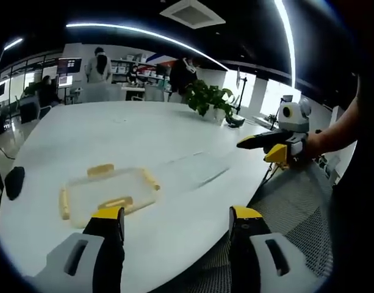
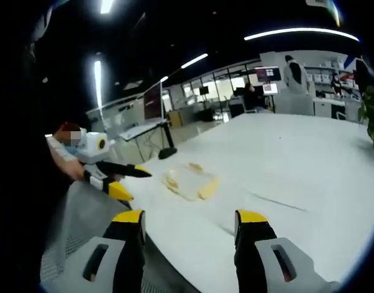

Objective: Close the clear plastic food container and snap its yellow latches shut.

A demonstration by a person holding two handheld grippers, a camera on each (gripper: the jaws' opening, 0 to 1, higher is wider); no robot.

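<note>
Lying flat on a white table (image 1: 144,131), a clear plastic food container (image 1: 110,192) with yellow latches (image 1: 100,169) on its sides sits near the table's edge. In the left gripper view its long axis runs left to right, just beyond the left gripper (image 1: 177,217), nearer the left-hand jaw. The left gripper's jaws are spread apart and grasp nothing. In the right gripper view the container lies farther ahead of the right gripper (image 2: 190,220), whose jaws are likewise apart.

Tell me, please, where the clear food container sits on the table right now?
The clear container lies on the white table near its front edge, just beyond the left claw; in the right gripper view it rests left of centre.
</note>
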